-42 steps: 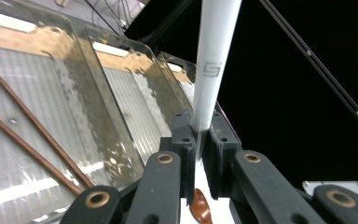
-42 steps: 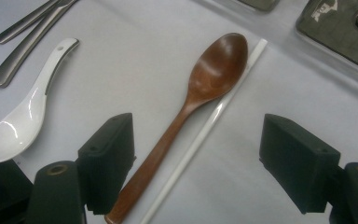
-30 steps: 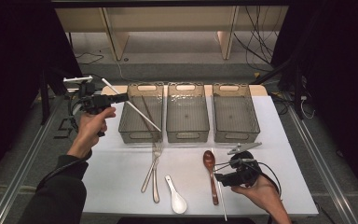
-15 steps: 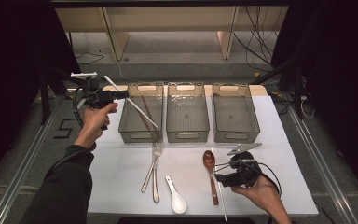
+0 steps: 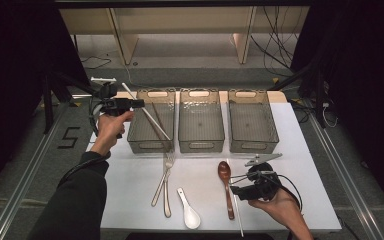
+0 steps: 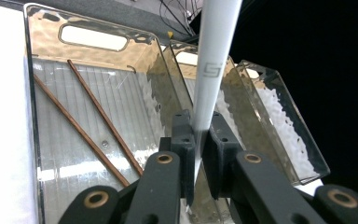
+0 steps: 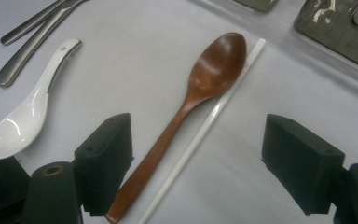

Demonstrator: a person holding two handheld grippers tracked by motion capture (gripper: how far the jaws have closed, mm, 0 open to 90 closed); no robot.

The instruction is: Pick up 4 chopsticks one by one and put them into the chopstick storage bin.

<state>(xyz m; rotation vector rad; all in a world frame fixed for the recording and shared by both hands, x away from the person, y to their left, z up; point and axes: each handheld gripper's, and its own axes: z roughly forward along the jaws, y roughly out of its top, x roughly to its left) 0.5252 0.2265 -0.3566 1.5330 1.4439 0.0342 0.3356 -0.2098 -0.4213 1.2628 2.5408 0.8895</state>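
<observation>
My left gripper (image 5: pixel 138 104) is shut on a white chopstick (image 5: pixel 155 122), which slants down over the left clear bin (image 5: pixel 132 136). In the left gripper view the jaws (image 6: pixel 199 135) pinch that white chopstick (image 6: pixel 214 70) above the bin, where two brown chopsticks (image 6: pixel 98 116) lie. My right gripper (image 5: pixel 236 184) hovers open low over the white mat near the front. Between its jaws (image 7: pixel 200 161) lie a wooden spoon (image 7: pixel 205 79) and a second white chopstick (image 7: pixel 214 116), neither one touched.
The middle bin (image 5: pixel 201 142) and the right bin (image 5: pixel 252 145) stand in a row behind the mat. Two metal forks (image 5: pixel 165 182) and a white ceramic spoon (image 5: pixel 187 212) lie left of the wooden spoon (image 5: pixel 225 175). Dark floor and cables surround the table.
My left hand has carried the white chopstick to the right and slightly down, bringing it over the left bin. The right hand has stayed still.
</observation>
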